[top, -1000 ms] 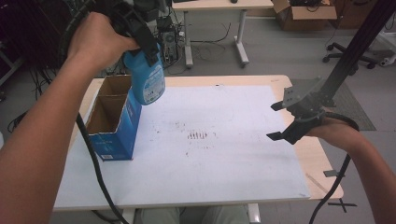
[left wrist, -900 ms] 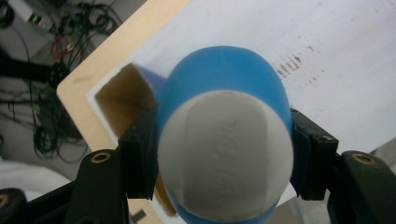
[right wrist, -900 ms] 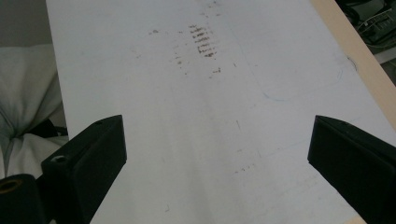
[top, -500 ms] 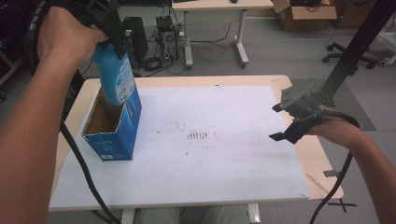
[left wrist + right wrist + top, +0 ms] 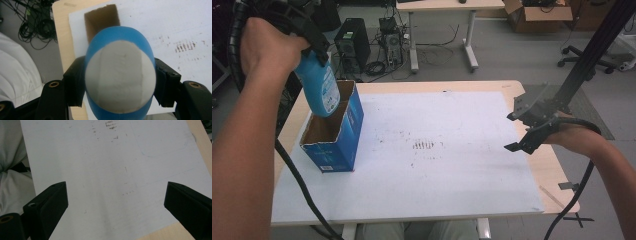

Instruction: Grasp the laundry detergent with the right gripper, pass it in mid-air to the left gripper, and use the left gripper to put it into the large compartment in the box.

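1. The table (image 5: 472, 87) carries a white sheet (image 5: 452, 165) over most of its top. The sheet lies under both tools and bears a patch of dark smudges (image 5: 426, 145) between them, well apart from each.
2. The blue carton (image 5: 339, 145) stands upright on the sheet, its top open, right below the left gripper (image 5: 317, 47). In the left gripper view its brown inside (image 5: 101, 18) shows just past the bottle's base.
3. The blue bottle (image 5: 319, 90) is pinched across its upper part by the left gripper and hangs down from it, slightly tilted, its lower end at the carton's open mouth. In the left gripper view the bottle's pale base (image 5: 120, 77) sits between the two black jaws, each pressed against a blue side.
4. The right gripper (image 5: 524, 131) hovers low over the sheet's right edge, far from the carton, jaws spread wide with nothing between them. The right gripper view shows bare sheet (image 5: 107, 177) in the gap.
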The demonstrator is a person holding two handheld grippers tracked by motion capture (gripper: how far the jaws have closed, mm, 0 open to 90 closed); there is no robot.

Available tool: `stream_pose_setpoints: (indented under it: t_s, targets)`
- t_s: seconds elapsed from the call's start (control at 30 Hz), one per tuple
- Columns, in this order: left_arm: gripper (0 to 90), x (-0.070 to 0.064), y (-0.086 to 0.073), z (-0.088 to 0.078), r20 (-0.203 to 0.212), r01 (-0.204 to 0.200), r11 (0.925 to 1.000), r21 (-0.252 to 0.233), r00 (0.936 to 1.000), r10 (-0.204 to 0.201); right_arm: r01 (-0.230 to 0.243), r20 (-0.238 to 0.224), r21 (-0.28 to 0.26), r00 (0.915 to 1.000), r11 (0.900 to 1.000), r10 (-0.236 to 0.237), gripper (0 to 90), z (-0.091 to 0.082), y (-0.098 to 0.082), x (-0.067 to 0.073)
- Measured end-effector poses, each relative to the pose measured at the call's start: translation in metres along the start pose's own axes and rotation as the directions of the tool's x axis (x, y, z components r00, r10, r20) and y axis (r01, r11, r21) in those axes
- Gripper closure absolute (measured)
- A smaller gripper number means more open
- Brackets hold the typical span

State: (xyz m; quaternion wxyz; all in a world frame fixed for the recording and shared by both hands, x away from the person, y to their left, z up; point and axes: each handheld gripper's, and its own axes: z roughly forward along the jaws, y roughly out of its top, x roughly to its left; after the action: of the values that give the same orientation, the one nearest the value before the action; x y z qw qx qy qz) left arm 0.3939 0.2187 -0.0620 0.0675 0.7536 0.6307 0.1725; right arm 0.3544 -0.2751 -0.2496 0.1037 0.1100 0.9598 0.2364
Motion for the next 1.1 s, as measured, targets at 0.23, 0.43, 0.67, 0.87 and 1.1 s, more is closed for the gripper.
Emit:
stream_pose_setpoints:
  t_s: [0.23, 0.43, 0.67, 0.87, 1.1]
  targets:
    - [37.9, 0.011, -0.005, 0.018, -0.003, 0.05, 0.9987, 0.002, 0.9987, -0.05, -0.001, 0.005, 0.015, 1.0, 1.0, 0.001, 4.9, 0.0, -0.003, -0.001]
    - [37.9, 0.014, -0.009, 0.032, -0.001, 0.071, 0.9975, 0.001, 0.9975, -0.071, -0.007, 0.005, 0.018, 1.0, 1.0, 0.006, 5.3, 0.0, -0.004, -0.001]
    - [37.9, 0.016, -0.014, 0.05, 0.002, 0.081, 0.9967, 0.0, 0.9967, -0.081, -0.012, 0.004, 0.018, 0.9999, 1.0, 0.012, 5.8, 0.0, -0.006, -0.001]
    - [37.9, 0.013, -0.02, 0.076, -0.016, 0.061, 0.998, 0.014, 0.998, -0.061, -0.022, -0.001, 0.02, 0.9997, 1.0, 0.023, 5.9, 0.004, -0.008, 0.0]
    - [37.8, 0.012, -0.029, 0.109, -0.009, 0.057, 0.9981, 0.026, 0.9984, -0.056, -0.028, -0.001, 0.025, 0.9996, 0.999, 0.028, 6.3, 0.006, -0.009, 0.0]
